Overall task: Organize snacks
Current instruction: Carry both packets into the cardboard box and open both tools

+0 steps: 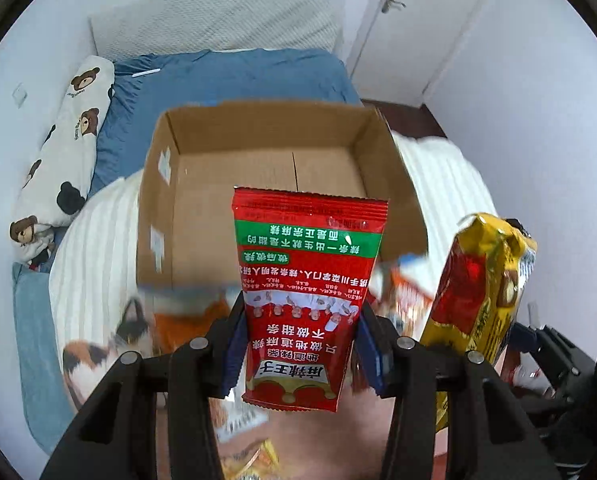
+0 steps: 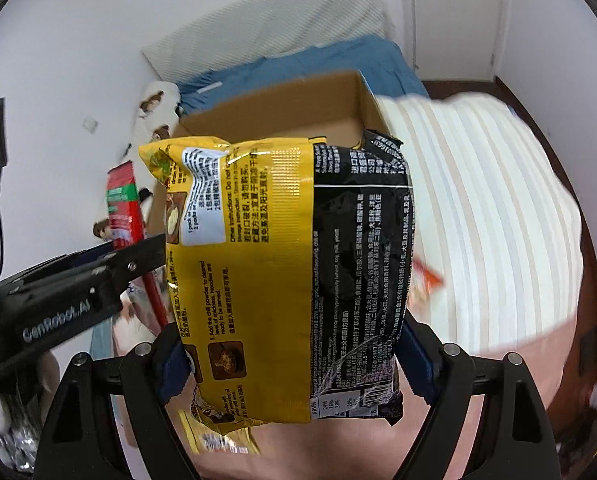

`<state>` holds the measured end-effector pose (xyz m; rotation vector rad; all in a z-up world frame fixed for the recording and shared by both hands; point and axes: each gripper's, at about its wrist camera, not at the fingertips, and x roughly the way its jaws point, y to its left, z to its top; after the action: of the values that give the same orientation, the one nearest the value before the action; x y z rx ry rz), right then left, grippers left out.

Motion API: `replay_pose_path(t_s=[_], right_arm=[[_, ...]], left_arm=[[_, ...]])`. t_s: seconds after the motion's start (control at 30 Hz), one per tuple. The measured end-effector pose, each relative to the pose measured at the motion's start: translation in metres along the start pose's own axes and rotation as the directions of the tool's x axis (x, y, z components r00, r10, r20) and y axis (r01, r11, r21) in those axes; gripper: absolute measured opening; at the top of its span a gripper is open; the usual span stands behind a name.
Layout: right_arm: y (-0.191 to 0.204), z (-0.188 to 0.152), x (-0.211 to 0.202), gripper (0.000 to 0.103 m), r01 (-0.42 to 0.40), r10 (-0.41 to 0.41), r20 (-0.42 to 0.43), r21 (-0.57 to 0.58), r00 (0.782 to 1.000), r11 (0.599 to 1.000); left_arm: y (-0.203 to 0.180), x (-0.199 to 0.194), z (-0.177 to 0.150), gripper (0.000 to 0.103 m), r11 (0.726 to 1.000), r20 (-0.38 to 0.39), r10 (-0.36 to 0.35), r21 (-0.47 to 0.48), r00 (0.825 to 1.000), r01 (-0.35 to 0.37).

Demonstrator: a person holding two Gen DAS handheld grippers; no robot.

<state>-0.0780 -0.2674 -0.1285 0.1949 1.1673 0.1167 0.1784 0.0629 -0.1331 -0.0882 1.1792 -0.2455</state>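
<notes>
Both packets raised toward the box, ready to drop

Your left gripper (image 1: 300,344) pinches the red snack packet (image 1: 308,288), your right gripper (image 2: 294,364) clamps the yellow noodle pack (image 2: 282,272); both hang before the open cardboard box (image 1: 258,168) on the bed, seemingly for loading

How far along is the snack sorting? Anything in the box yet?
Done: nothing visible; the cardboard box shows only bare floor where it is in view. In hand: the left tool is shut on the red snack packet, and the right tool is shut on the yellow noodle pack, both held up in front of the box. Left: dropping both in, plus the blurred loose packets still on the bed.
</notes>
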Motion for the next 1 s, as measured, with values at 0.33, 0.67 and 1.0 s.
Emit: replay_pose_path(t_s=[0.33, 0.67, 1.0], right_arm=[[0.002, 0.139, 0.069, 0.088, 0.030, -0.031, -0.091, -0.013, 0.995, 0.999], [0.000, 0.210, 0.200, 0.088, 0.091, -0.093, -0.301, -0.020, 0.949, 0.996], [-0.003, 0.214, 0.269, 0.088, 0.155, -0.173, -0.372, -0.078, 0.912, 0.985]], left_arm=[[0.008, 0.102, 0.153, 0.045, 0.993, -0.179, -0.038, -0.115, 0.983, 0.017], [0.036, 0.219, 0.180, 0.046, 0.984, -0.382, -0.080, -0.178, 0.921, 0.011], [0.040, 0.261, 0.186, 0.047, 0.990, -0.443, -0.054, -0.143, 0.895, -0.011]])
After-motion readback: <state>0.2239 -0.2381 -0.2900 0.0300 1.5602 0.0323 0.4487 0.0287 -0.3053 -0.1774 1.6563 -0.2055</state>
